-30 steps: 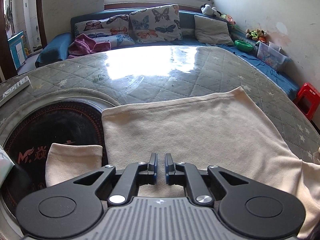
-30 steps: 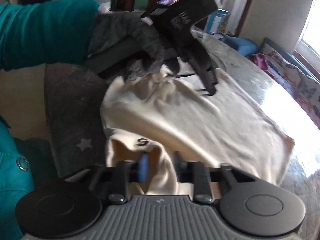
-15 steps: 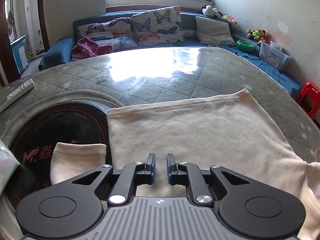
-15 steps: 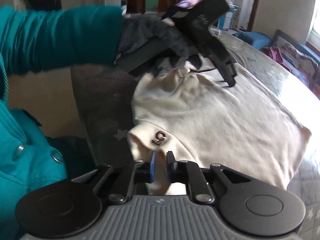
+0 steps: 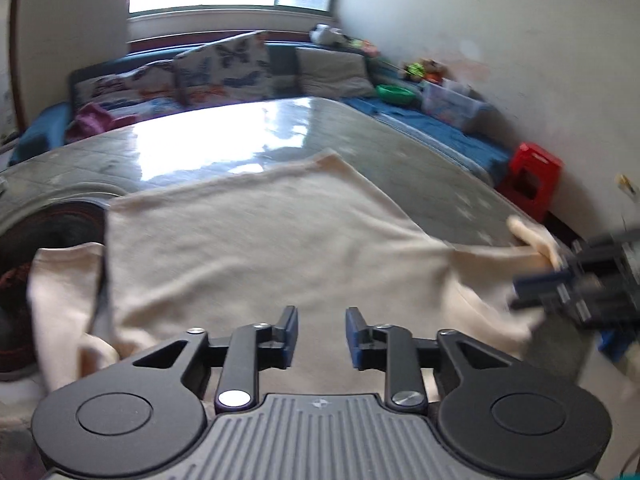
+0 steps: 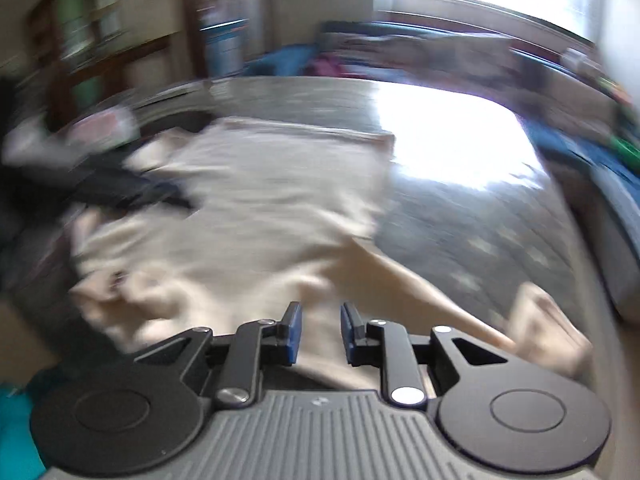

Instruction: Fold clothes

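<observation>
Cream sweater (image 5: 260, 248) lies flat on quilted tabletop (image 5: 400, 168), hem toward the window sofa (image 5: 200, 76). Left gripper (image 5: 322, 336) and right gripper (image 6: 320, 334) opening, nothing pinched.

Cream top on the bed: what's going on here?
A person with a handheld gripper in each hand is folding a cream top spread flat on a quilted mattress. The left gripper and right gripper both hover low over the near edge of the fabric, jaws opening, nothing pinched between the pads. One sleeve lies at the left over a dark round mat. The right wrist view is heavily blurred.
</observation>
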The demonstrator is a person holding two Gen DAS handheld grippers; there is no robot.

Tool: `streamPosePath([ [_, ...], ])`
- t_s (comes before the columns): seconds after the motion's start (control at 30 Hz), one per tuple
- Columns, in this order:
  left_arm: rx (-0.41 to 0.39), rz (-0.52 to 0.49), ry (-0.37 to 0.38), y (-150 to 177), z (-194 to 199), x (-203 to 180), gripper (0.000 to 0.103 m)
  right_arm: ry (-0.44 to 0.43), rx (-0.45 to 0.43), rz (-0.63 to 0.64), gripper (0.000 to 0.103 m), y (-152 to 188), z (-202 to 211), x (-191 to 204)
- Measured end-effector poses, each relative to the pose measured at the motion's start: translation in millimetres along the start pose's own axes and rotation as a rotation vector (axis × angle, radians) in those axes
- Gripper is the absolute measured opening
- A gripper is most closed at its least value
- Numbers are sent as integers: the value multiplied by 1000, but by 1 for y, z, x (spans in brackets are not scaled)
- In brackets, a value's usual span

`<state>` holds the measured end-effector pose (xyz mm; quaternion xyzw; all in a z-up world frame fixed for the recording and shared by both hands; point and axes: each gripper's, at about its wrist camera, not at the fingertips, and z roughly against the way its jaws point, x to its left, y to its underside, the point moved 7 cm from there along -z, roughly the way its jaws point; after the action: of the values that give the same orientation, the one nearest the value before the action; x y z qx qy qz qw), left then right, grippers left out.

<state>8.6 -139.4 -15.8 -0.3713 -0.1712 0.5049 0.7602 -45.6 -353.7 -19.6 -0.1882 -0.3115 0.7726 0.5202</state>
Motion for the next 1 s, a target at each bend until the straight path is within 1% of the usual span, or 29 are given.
streamPosePath([
  [0.07, 11, -43, 8, 10, -1, -11, 29, 69, 3, -54, 21, 7, -1, -18],
  [0.13, 18, -72, 14, 18, -1, -18, 29, 118, 8, -102, 22, 15, 0, -34],
  [0.23, 14, -79, 12, 25, 1, -21, 30, 182, 1, -160, 23, 25, 6, -55],
  [0.27, 15, -78, 13, 26, 2, -20, 30, 213, -2, -168, 24, 28, 9, -60],
  [0.37, 16, -74, 12, 27, 4, -17, 30, 342, -21, -183, 24, 41, 21, -75],
  [0.47, 14, -65, 10, 29, 5, -15, 30, 422, -36, -203, 24, 51, 30, -86],
  [0.57, 13, -54, 8, 30, 7, -14, 30, 481, -45, -244, 30, 59, 37, -99],
  [0.73, 13, -33, 6, 30, 10, -12, 30, 509, -96, -258, 30, 53, 46, -107],
  [0.87, 14, -27, -1, 32, 12, -11, 30, 588, -143, -189, 30, 37, 52, -106],
  [0.93, 13, -25, 0, 33, 12, -10, 31, 518, -149, -204, 30, 30, 48, -106],
  [1.0, 16, -23, -1, 32, 12, -9, 31, 461, -123, -226, 30, 27, 38, -110],
])
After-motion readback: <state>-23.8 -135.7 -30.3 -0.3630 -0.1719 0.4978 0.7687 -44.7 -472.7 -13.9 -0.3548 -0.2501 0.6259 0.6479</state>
